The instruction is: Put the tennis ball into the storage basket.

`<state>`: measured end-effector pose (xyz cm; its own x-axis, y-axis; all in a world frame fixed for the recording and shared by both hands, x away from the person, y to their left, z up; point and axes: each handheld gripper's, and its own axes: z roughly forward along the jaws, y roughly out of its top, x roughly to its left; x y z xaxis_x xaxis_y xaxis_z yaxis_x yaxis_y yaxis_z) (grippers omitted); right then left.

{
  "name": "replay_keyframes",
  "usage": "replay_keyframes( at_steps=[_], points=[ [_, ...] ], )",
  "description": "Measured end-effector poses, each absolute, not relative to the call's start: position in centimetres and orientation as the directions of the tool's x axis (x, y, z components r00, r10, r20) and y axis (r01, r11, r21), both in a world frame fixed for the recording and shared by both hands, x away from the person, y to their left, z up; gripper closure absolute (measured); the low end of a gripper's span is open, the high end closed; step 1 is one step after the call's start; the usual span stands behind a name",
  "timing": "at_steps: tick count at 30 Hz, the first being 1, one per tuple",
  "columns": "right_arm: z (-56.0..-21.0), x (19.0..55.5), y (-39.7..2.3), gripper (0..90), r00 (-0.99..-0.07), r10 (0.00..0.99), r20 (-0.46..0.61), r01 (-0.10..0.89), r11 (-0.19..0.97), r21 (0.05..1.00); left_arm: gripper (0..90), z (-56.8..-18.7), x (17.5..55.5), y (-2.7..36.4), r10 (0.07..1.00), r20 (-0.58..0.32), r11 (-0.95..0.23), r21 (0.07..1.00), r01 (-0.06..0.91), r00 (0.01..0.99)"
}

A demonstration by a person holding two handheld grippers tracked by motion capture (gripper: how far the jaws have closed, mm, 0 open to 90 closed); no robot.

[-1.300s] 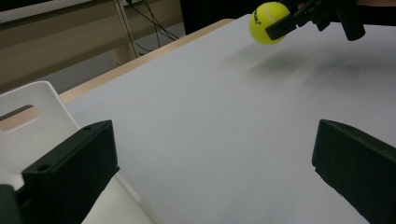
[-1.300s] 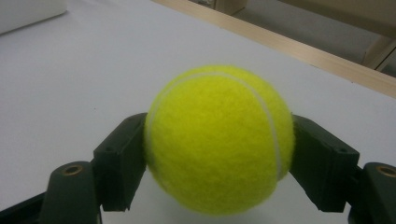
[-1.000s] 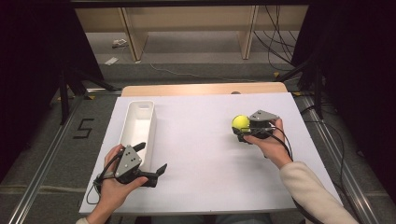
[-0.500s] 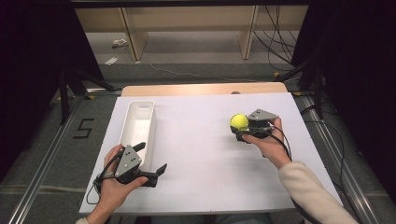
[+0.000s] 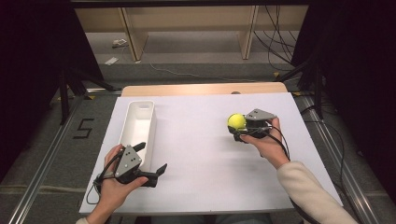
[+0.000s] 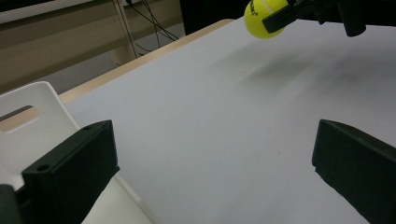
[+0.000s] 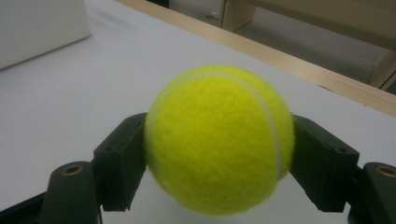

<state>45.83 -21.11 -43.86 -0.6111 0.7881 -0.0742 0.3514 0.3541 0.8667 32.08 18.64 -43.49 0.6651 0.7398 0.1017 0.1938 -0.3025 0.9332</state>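
While the right gripper (image 5: pixel 239 133) still clamps the fuzzy yellow tennis ball (image 5: pixel 236 122) between its fingers, nothing has shifted; the left gripper (image 5: pixel 152 163) stays wide open, empty, beside the white plastic bin (image 5: pixel 140 122).

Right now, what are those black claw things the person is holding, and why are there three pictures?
They are hand-held grabbers. A person holds one in each hand, and each has two black jaws that squeeze together. One picture comes from a camera up high that looks down on the white table. The other two come from small cameras riding on the grabbers. The right gripper is squeezed shut on a fuzzy yellow tennis ball, and lifts it off the table. The left gripper is wide open with nothing in it. It sits beside a long white plastic bin on the table's left side. Past the table you can see a wooden shelf frame and cables on the floor.
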Motion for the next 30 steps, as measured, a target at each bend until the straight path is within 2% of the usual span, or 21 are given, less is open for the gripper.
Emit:
replay_keyframes(
  at_steps=[30],
  points=[
    [-43.4, 45.3, -19.2, 26.4, -0.64, 0.764, -0.077, 0.324, 0.36, 0.875, 0.0, -43.5, 32.1, 18.6, 0.74, 0.099, -0.302, 0.933, 0.196, 0.666]
  ],
)
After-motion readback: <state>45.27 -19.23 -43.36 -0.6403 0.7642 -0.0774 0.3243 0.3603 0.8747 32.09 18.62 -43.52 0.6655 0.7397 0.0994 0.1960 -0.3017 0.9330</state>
